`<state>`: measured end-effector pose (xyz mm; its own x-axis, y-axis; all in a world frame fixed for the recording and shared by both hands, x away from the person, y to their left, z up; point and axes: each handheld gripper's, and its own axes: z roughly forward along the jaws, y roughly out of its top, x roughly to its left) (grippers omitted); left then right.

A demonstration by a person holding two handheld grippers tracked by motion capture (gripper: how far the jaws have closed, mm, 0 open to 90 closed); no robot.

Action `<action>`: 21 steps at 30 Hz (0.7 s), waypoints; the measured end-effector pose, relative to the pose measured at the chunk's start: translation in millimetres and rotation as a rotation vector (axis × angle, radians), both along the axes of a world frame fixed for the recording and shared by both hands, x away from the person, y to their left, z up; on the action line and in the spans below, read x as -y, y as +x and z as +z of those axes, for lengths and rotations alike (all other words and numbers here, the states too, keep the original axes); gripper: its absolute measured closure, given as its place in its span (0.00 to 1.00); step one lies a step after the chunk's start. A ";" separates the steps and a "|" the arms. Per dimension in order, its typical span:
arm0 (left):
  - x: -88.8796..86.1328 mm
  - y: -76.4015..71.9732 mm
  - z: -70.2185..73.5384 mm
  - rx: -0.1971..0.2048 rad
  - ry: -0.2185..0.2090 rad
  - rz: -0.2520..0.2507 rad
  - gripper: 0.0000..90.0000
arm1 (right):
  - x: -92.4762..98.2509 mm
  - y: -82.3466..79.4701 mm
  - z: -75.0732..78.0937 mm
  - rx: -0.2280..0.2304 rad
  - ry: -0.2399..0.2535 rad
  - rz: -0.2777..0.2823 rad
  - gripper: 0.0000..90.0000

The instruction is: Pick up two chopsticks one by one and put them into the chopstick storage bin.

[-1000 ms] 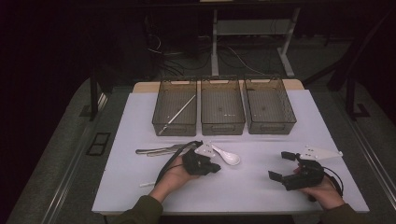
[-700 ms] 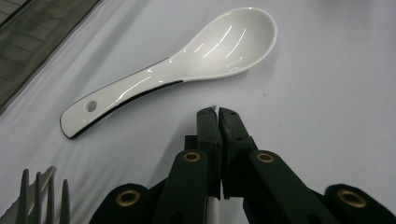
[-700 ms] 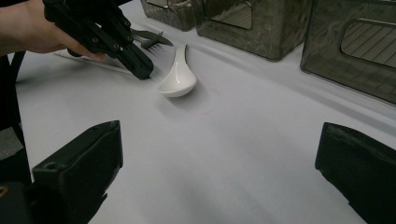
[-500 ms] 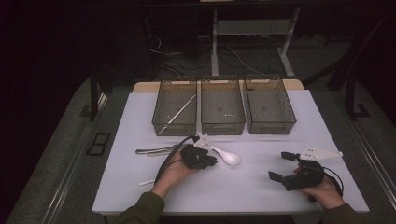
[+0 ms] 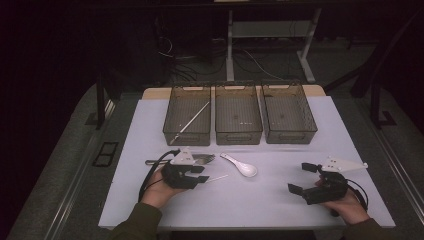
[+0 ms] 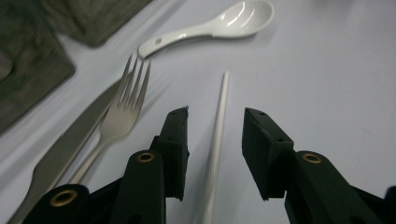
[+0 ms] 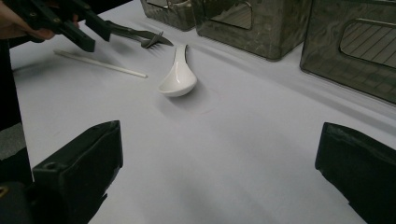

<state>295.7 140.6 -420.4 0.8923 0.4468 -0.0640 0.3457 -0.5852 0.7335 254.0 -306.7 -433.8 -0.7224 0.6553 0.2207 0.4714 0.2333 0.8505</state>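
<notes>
A thin white chopstick (image 6: 220, 107) lies flat on the white table cover, running between the jaws of my left gripper (image 6: 215, 114). Those jaws have just been opening and their pads stand clear of the stick on both sides. In the high view the left gripper (image 5: 202, 175) sits at the front left, with the chopstick (image 5: 218, 177) poking out to its right. A white ceramic spoon (image 5: 241, 166) lies just right of it. A metal fork (image 6: 122, 107) and knife (image 6: 70, 144) lie side by side to its left. My right gripper (image 5: 300, 178) rests wide open at the front right, holding nothing.
Three dark mesh bins stand in a row at the back: left (image 5: 176, 107), middle (image 5: 238, 135), right (image 5: 289, 136). The left bin holds another chopstick (image 5: 192, 120). From the right gripper view the spoon (image 7: 177, 77) lies ahead, with bare cover (image 7: 233, 140) between the jaws.
My left gripper has slid left, away from the spoon, and its jaws have gone from shut to apart around the chopstick. The right hand has kept still.
</notes>
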 end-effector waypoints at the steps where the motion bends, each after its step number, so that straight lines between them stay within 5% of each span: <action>1: -7.8 -3.6 -1.1 -0.009 0.005 0.002 0.66 | 0.0 0.0 0.0 0.000 0.000 0.000 0.01; 8: -32.7 -10.1 -13.2 -0.041 0.016 0.005 0.70 | -0.4 -0.3 0.0 0.000 -0.001 -0.001 0.01; 21: -35.0 -3.9 -21.4 -0.065 0.044 -0.037 0.87 | -0.1 -0.8 0.3 0.002 -0.001 0.000 0.01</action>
